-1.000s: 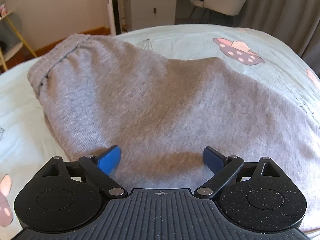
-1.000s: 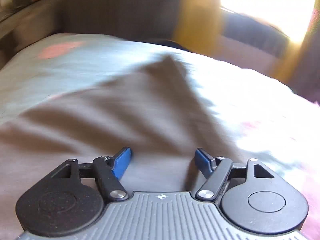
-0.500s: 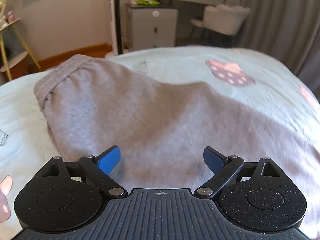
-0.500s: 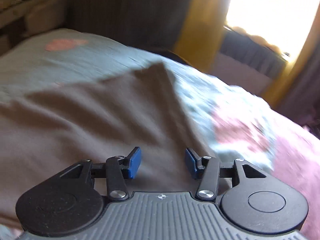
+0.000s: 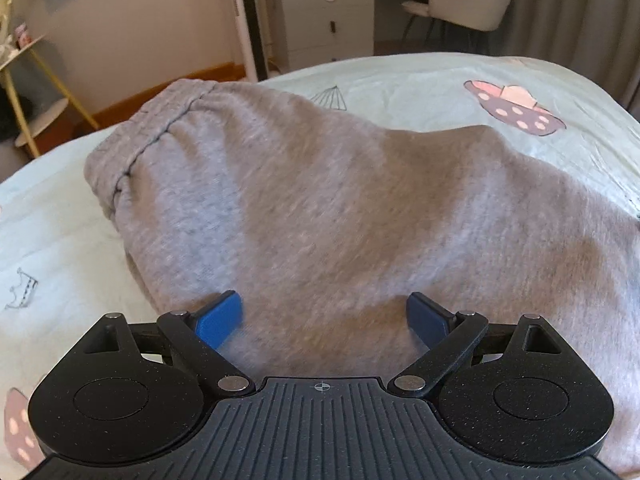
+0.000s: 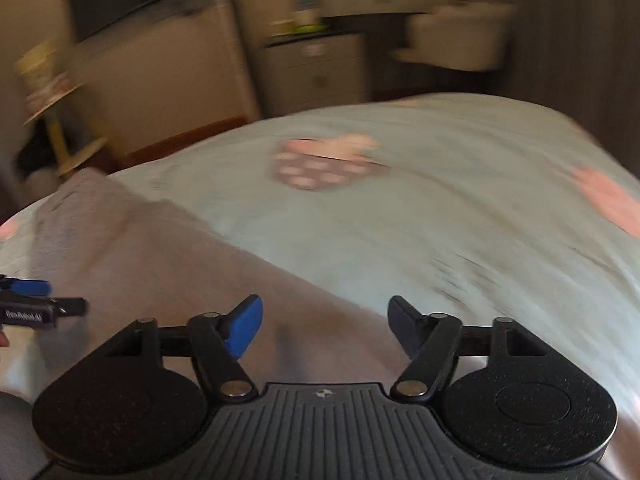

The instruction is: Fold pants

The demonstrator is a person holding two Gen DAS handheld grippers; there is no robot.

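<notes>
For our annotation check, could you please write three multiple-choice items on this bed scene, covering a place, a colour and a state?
1. Where does the elastic waistband of the pants lie in the left wrist view?
A. upper left
B. lower right
C. under the chair

2. What colour are the pants?
A. navy
B. grey
C. red

3. How is the left claw?
A. shut on the waistband
B. shut on the bedsheet
C. open over the pants

Answers:
1 A, the gathered band sits at the far left end.
2 B, the knit fabric is plain grey against the pale bedsheet.
3 C, the blue pads stand wide apart, pinching nothing.
</notes>
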